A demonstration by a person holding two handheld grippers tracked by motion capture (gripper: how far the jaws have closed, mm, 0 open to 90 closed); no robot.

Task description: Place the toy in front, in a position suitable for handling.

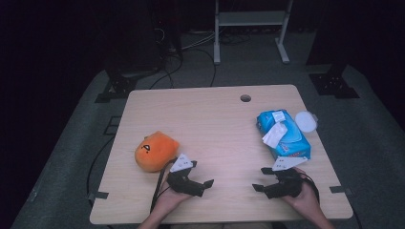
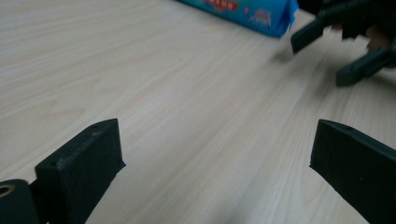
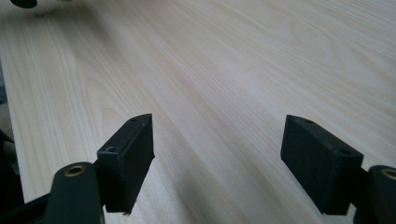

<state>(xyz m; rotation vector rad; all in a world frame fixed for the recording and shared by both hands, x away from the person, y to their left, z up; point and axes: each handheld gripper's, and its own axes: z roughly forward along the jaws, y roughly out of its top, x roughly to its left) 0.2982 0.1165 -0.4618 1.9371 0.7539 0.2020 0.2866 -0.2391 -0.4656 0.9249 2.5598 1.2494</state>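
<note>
- Wipes pack: blue, lying flat on the wooden table, just beyond the right gripper and a little to its outer side; not touching the jaws. A white tissue sticks out of its top. In the left gripper view, one blue end of it lies past the far gripper.
- Right gripper: held low over the near edge of the table, jaws spread wide, bare wood between them; pointing toward the left gripper.
- Left gripper: jaws spread wide, nothing between them; well apart from the pack, facing the right gripper across bare table.
- Orange plush toy: just behind and outward of the left gripper, close to its grey plate.
- White round lid: beside the pack's far end, beyond the right gripper.
</note>
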